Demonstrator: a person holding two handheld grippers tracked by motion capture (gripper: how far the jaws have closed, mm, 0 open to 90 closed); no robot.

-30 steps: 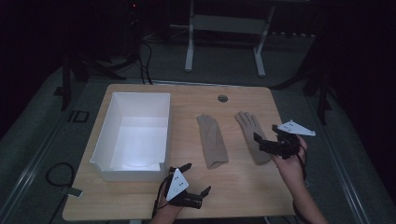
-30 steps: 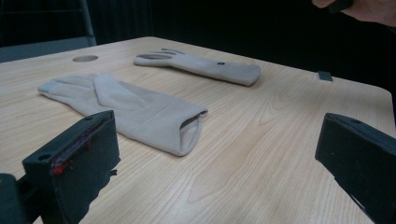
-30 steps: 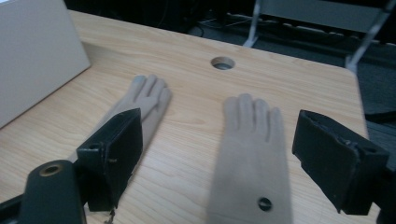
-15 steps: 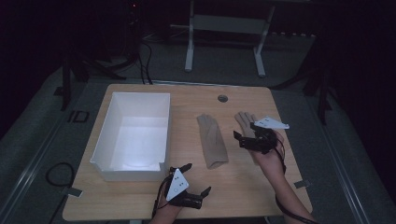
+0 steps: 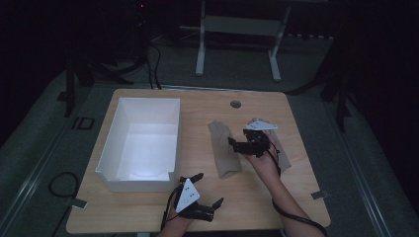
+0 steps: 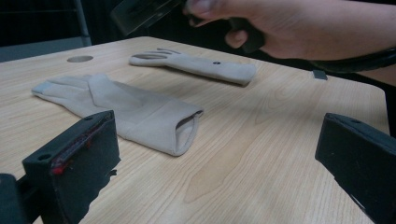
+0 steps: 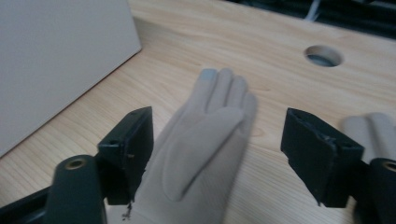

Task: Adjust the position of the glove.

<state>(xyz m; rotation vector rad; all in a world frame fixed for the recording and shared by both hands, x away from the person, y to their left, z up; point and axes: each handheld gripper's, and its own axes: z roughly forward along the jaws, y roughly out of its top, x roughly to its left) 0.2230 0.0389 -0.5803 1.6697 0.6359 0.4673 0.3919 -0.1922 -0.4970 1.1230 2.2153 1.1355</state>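
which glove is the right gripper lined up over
The left glove, the one nearer the white box. It lies between the open jaws of the right gripper; the other glove sits off past one jaw.

We see two beige gloves (image 6: 130, 109) of soft matt cloth on a smooth, pale wood-grain table (image 6: 261, 154), beside a matt white box (image 5: 143, 143).

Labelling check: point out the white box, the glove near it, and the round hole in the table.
white box (image 5: 141, 140), high view, inside floor.
near glove (image 7: 205, 140), right gripper view, palm.
round hole (image 5: 235, 104), high view, its centre.
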